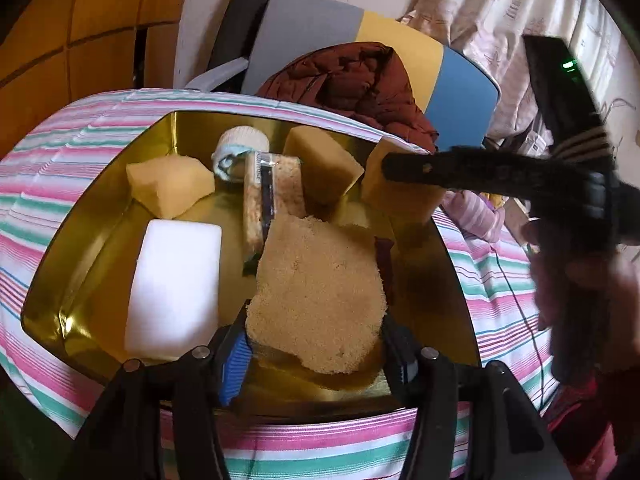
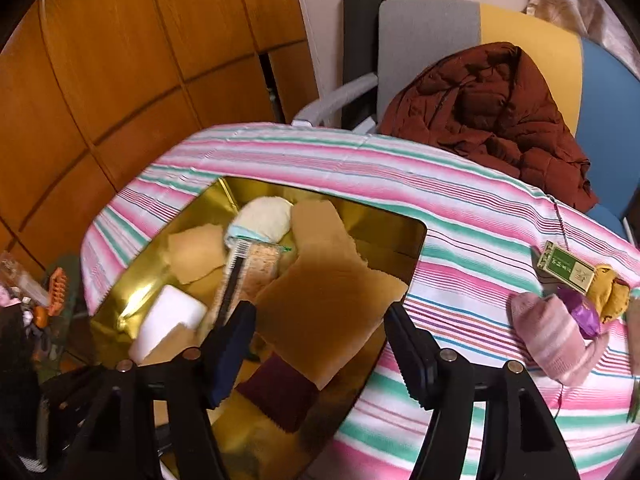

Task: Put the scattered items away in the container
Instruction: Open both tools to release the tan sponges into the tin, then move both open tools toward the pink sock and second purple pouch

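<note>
Left hand-held gripper (image 1: 318, 360): nearest the lens, tilted down into the gold tin (image 1: 100, 264). Its 2 pads flank the near end of the coarse tan sponge (image 1: 320, 288). I cannot tell whether they press on it or merely stand beside it.
Coarse tan sponge: inside the tin, leaning up on the things behind it. It looks set down rather than carried, which fits a drop-off.
Right hand-held gripper (image 2: 320, 332): jaws moderately wide, holding nothing. It hangs over the tin's right side, above the big yellow sponge (image 2: 328, 292).
Big yellow sponge: tilted, its lower end propped on the dark red cloth (image 2: 280, 392). Probably it landed on the pile, since the floor is crowded.
Already in the tin: white foam block (image 1: 176, 280), clear packet (image 1: 260, 196), white rolled sock (image 1: 244, 140) and 2 smaller yellow sponge pieces.
Still out: pink striped sock (image 2: 552, 340), green-labelled packet (image 2: 568, 268), purple wrapper (image 2: 584, 312) and mustard cloth (image 2: 608, 292). They are bunched on the striped worktop (image 2: 440, 208), well to the right of the tin.
Progress: most of the task looks done; those 4 remain.
Likely next: the right side is closer to that cluster, and its jaws are already parted for a soft sock.
Risk: stacked sponges sit near the rim and could spill.
</note>
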